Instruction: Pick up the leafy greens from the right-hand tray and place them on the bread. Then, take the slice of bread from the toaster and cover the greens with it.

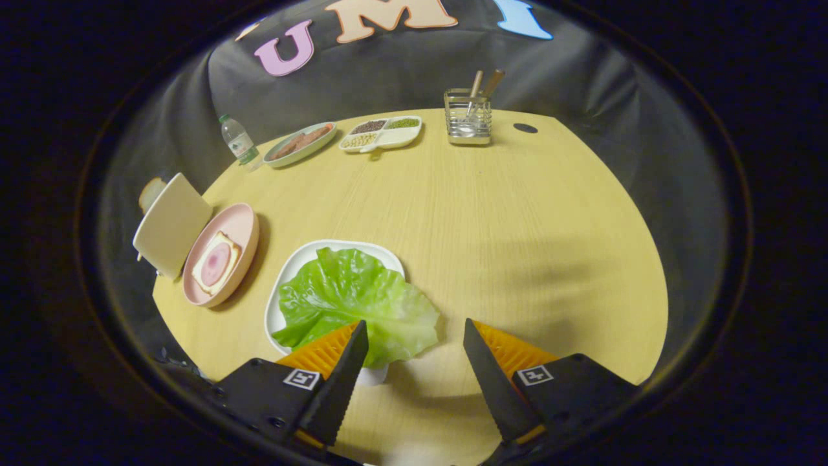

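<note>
— Lettuce leaf [358,303] first, correct? Where does it sit from your tongs?

— Just ahead of the tongs [414,340] and off toward my left finger; its near edge lies under that fingertip and spills over the rim of the white tray [284,275]. My fingers stand wide apart with nothing between them but bare table [517,213].

— So what makes a clean pick?

— I'd shift left until the overhanging edge sits between the fingers, come down low, and pinch near the leaf's thick rib rather than the frilly margin, which I judge would tear or slip.

— And the drop point?

— Beyond my left finger, past the tray: the pink plate [242,223] holding the bread [215,262], with what looks like a round slice of meat on top. The toaster [169,223] stands touching the plate's far side, a slice [151,193] poking out behind it.

— Risks?

— Dragging the tray along, I'd guess. Lift straight up first.
</note>
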The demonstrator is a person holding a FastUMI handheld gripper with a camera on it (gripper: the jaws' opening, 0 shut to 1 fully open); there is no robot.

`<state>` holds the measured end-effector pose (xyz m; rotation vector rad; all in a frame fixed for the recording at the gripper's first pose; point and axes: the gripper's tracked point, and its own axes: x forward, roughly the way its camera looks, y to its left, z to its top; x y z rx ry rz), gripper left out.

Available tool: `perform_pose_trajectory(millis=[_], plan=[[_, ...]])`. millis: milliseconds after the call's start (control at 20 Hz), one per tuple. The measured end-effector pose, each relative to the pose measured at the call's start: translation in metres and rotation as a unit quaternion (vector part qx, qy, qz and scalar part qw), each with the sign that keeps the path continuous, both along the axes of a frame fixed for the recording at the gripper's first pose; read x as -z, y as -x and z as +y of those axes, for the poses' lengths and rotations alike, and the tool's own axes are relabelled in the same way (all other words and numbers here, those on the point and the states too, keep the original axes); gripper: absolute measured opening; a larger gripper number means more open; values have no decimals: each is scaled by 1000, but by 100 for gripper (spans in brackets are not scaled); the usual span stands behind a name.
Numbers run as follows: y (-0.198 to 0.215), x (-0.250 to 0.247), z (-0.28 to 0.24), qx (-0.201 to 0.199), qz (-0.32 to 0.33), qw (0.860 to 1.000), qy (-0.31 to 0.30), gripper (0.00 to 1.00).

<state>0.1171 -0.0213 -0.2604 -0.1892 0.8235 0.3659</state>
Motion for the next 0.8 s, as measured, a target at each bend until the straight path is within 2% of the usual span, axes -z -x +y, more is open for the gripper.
perform_pose_trajectory(millis=[200, 450, 600, 700, 800], plan=[[2, 3, 10, -6, 29, 999, -24, 69], [-1, -4, 12, -23, 10, 1000, -1, 38], [5, -13, 17, -33, 5, 999, 6, 15], [0, -17, 19, -26, -9, 1000, 13, 6], [2, -21, 25, -28, -13, 999, 8, 6]])
